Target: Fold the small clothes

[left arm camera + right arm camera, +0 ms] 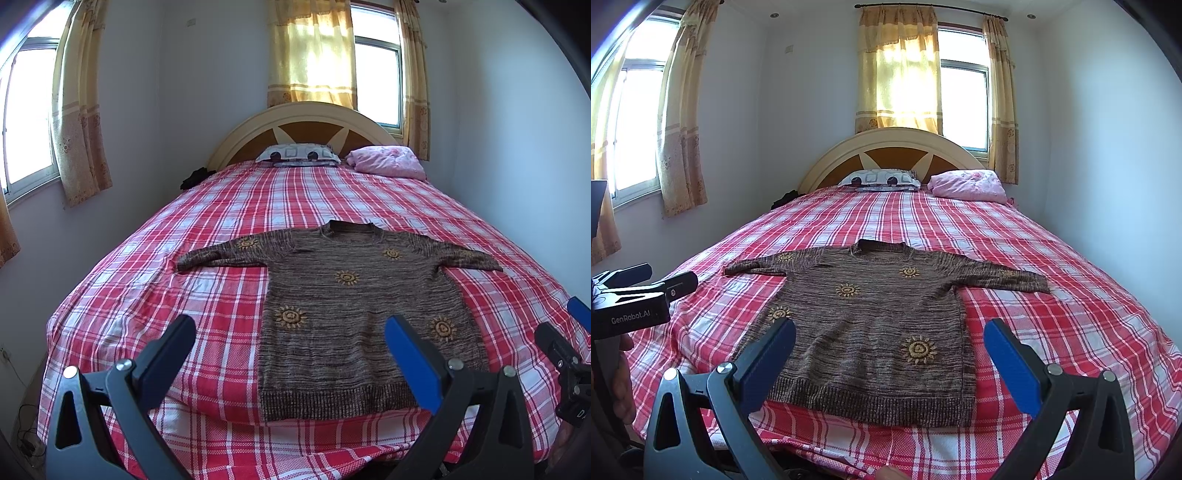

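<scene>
Brown knit sweater (pixel 343 317) is lying flat on plaid bedspread (pixel 184 295), unfolded. Left gripper (pixel 291 347) & right gripper (pixel 892 347) are being held wide open, empty. Risk: loose knit being bunched if only one layer is pinched.

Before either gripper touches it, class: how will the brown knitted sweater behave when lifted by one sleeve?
The brown knitted sweater lies flat with sleeves spread, so it will probably droop limply. Its thick ribbed knit suggests some weight and stretch. The plaid bedsheet looks textured, so it may drag rather than slide.
</scene>
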Motion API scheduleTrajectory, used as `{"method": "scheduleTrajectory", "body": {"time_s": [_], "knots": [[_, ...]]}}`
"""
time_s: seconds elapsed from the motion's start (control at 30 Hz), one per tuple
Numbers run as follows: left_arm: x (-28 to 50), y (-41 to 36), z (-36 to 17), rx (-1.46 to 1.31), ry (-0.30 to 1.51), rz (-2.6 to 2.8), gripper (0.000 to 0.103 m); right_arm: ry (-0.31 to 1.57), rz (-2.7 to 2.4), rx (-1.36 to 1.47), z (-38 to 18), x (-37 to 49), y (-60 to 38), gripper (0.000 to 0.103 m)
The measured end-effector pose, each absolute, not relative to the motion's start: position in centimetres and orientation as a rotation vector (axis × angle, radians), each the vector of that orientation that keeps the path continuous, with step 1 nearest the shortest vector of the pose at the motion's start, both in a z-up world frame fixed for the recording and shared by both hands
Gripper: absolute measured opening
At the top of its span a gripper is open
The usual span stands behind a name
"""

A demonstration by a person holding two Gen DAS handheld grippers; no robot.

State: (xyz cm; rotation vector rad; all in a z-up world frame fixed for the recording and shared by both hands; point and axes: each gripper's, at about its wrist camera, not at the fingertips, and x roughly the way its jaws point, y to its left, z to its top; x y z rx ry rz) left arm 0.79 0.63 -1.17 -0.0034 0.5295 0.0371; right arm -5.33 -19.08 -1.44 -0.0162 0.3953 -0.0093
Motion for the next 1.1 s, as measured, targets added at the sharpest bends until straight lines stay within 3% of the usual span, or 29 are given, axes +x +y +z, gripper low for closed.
{"method": "scheduleTrajectory", "body": {"time_s": [0.73, 1.1], "knots": [[2.7, 0.9, -3.3, -0.005, 0.600, 0.036, 0.103, 0.452, -0.001, -0.012, -3.3, -3.6, -19.5, 0.102], [8.1, 2.8, -6.6, 0.031, 0.656, 0.058, 0.103, 0.534, -0.055, 0.000, -6.6, 0.2, -23.9, 0.102]]}}
